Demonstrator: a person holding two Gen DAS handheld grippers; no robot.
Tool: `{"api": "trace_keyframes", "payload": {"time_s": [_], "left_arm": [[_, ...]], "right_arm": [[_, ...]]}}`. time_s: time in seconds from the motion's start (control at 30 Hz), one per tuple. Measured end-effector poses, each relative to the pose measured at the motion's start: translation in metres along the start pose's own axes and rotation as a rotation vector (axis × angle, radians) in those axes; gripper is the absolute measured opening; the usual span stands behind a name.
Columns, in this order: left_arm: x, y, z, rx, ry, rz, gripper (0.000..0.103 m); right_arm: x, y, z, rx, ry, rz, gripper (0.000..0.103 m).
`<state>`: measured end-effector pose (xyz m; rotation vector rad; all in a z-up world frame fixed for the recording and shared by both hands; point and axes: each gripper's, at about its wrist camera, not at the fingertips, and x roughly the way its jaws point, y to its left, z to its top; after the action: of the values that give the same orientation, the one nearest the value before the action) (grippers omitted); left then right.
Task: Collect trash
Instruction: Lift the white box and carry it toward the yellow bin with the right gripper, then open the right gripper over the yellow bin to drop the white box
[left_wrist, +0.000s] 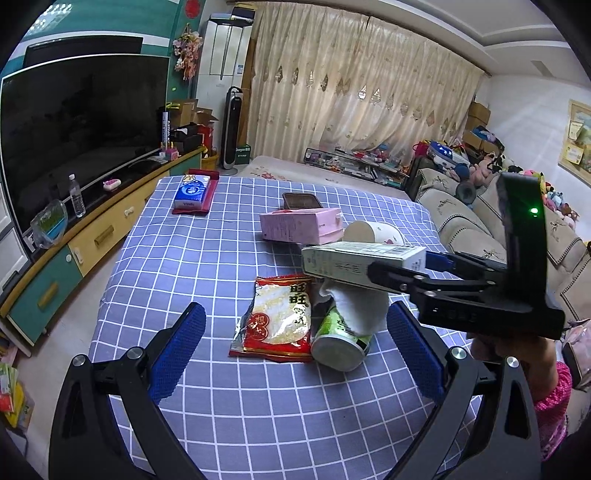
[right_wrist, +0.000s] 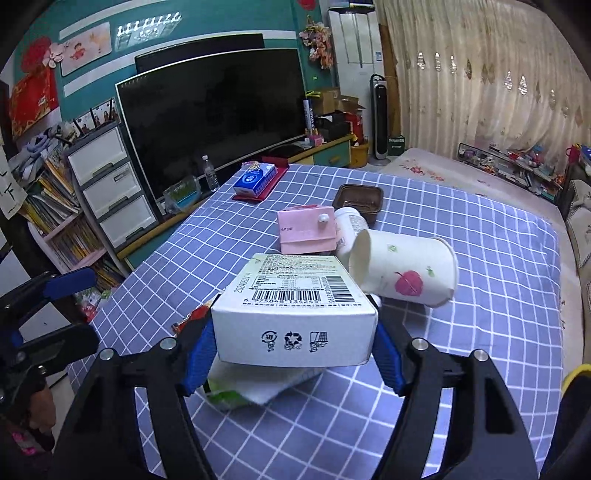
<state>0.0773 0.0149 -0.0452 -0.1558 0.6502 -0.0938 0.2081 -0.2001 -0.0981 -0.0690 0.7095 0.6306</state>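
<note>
Two views, and you start with the left wrist. Your left gripper (left_wrist: 295, 343) fills the bottom of the frame, its blue ribbed pads spread wide with nothing between them. Just beyond, at lower centre, lies the trash on the checked blue-grey tablecloth (left_wrist: 184, 240): a glossy red snack packet (left_wrist: 277, 319), flat and crinkled, and touching its right side a green cylindrical cup (left_wrist: 341, 341) on its side with a crumpled white tissue (left_wrist: 354, 304) over it. At centre right your right gripper (left_wrist: 397, 275) reaches in from the right edge, holding a white rectangular carton (left_wrist: 354, 260) above the tissue. Behind it sit a pink box (left_wrist: 301, 225), a tipped paper cup (left_wrist: 375, 232) and a brown tray (left_wrist: 301, 201). A blue tissue pack (left_wrist: 192, 190) rests on a red mat at upper centre-left.

In the right wrist view, the carton (right_wrist: 295, 314) sits at centre between the blue pads of your right gripper (right_wrist: 293, 350), which press its two short sides; the barcode panel faces up, smooth cardboard. Below it show the tissue (right_wrist: 258, 386) and a sliver of green cup (right_wrist: 225, 400). Right of centre lies the paper cup (right_wrist: 404, 271), printed with a pink leaf, mouth toward the left. The pink box (right_wrist: 306, 230) and brown tray (right_wrist: 360, 201) lie further up.
</note>
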Motion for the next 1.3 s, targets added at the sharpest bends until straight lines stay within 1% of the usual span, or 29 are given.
{"api": "trace_keyframes", "payload": {"time_s": [0.47, 0.73, 0.9, 1.0, 1.1, 1.17, 1.27, 1.3], "left_arm": [[-0.014, -0.011, 0.0, 0.025, -0.026, -0.017, 0.097], [-0.028, -0.023, -0.005, 0.047, -0.045, -0.037, 0.097], [-0.034, -0.031, -0.007, 0.063, -0.053, -0.045, 0.097], [-0.033, -0.036, -0.01, 0.071, -0.046, -0.051, 0.097], [-0.028, -0.04, -0.011, 0.075, -0.03, -0.056, 0.097], [-0.022, -0.043, -0.011, 0.078, -0.015, -0.06, 0.097], [-0.011, -0.047, -0.012, 0.085, 0.004, -0.064, 0.097], [-0.007, -0.049, -0.012, 0.087, 0.013, -0.064, 0.097]], "right_arm": [[-0.056, 0.004, -0.016, 0.01, -0.052, 0.002, 0.068], [-0.096, 0.0, -0.029, 0.034, -0.1, -0.022, 0.068], [-0.126, -0.011, -0.041, 0.065, -0.141, -0.049, 0.068], [-0.146, -0.03, -0.051, 0.102, -0.164, -0.104, 0.068], [-0.162, -0.066, -0.065, 0.175, -0.173, -0.196, 0.068], [-0.17, -0.098, -0.077, 0.243, -0.168, -0.269, 0.068], [-0.177, -0.156, -0.102, 0.369, -0.14, -0.406, 0.068], [-0.177, -0.171, -0.108, 0.401, -0.129, -0.433, 0.068]]}}
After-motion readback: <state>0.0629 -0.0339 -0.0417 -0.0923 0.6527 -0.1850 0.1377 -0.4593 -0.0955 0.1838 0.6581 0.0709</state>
